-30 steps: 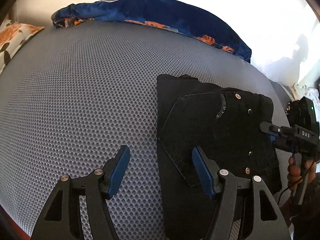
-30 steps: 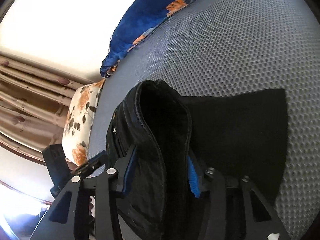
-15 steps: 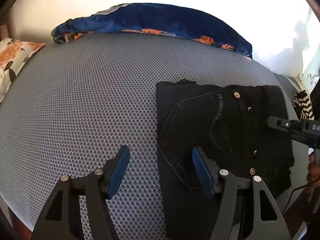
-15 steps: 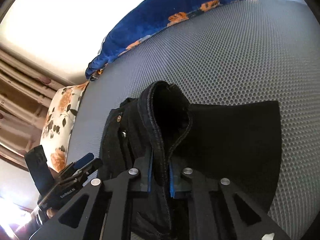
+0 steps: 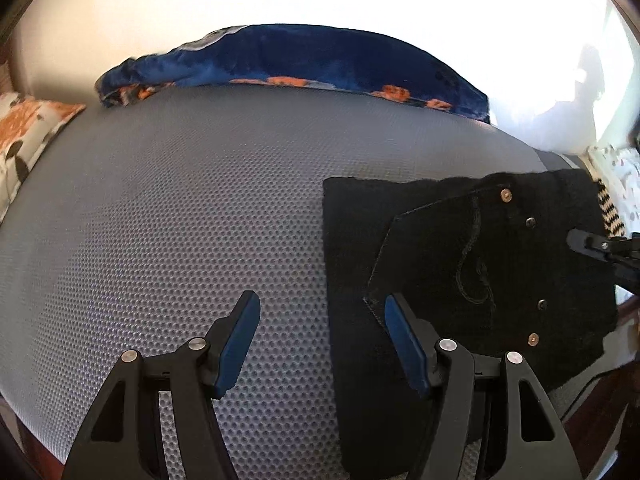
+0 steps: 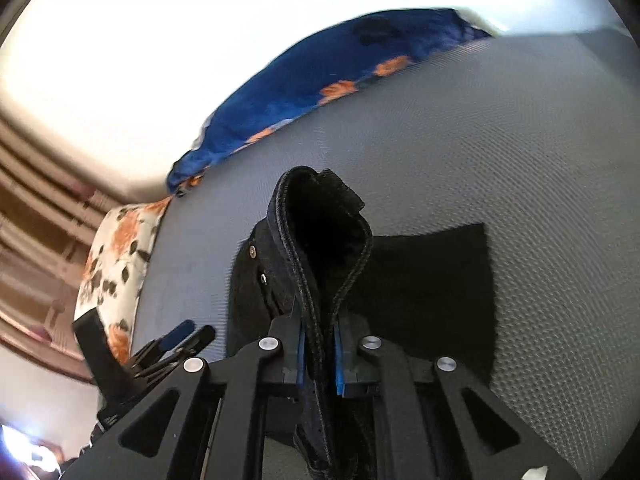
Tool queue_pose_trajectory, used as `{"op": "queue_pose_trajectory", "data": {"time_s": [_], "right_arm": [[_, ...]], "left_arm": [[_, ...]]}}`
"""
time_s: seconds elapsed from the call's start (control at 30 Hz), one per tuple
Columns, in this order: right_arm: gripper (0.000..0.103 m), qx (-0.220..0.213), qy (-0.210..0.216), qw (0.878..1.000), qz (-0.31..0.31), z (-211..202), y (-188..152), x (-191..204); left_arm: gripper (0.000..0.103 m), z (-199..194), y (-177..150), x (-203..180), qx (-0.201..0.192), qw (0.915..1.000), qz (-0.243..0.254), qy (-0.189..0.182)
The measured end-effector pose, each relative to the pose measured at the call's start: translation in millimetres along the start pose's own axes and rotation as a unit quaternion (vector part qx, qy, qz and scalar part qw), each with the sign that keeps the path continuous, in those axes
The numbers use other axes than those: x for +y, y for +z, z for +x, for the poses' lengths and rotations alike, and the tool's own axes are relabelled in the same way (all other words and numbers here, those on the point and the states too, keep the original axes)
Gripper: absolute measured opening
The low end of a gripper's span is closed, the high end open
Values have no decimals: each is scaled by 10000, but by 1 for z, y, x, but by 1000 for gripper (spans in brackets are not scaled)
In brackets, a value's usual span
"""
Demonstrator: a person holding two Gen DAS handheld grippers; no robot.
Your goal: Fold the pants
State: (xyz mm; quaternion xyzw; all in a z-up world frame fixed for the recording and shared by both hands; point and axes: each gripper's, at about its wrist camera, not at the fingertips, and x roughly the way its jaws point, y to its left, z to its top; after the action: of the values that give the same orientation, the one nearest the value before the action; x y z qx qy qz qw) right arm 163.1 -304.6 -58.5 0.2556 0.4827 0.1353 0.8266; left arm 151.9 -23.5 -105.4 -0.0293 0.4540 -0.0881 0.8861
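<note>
Black pants (image 5: 460,264) lie folded on the grey mesh mattress (image 5: 180,220), right of centre in the left wrist view, back pocket and rivets facing up. My left gripper (image 5: 320,316) is open and empty, hovering over the pants' left edge. My right gripper (image 6: 319,344) is shut on the pants' waistband (image 6: 320,240) and lifts it into an upright fold, with the rest of the pants flat beyond it. The right gripper's tip shows at the right edge of the left wrist view (image 5: 600,246). The left gripper shows at the lower left of the right wrist view (image 6: 176,340).
A blue floral blanket (image 5: 300,64) lies along the mattress's far edge. A floral pillow (image 5: 28,136) lies at the far left and shows in the right wrist view (image 6: 116,256). The mattress's edge runs close on the right (image 5: 592,392). A curtain (image 6: 36,208) hangs at left.
My right gripper closed on the pants' waistband and raised it, pulling the folded pants a little towards the mattress's right edge. My left gripper stayed open.
</note>
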Motion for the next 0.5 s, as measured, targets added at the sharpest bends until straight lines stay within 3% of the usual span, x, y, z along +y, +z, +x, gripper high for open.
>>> {"op": "queue_pose_trajectory", "data": {"time_s": [0.27,0.37,0.5], "right_arm": [[10,-9,-266,9986,461,8,-9,-46],[10,25,-557,9978,369,18,-11,-58],[20,124,-531,9974,477,27,-12,-72]], "left_arm": [[66,12,-3,-22,114,9994,310,-45],[66,22,-7,-28,262,9987,429,-39],[66,38,-14,-32,472,9974,541,12]]}}
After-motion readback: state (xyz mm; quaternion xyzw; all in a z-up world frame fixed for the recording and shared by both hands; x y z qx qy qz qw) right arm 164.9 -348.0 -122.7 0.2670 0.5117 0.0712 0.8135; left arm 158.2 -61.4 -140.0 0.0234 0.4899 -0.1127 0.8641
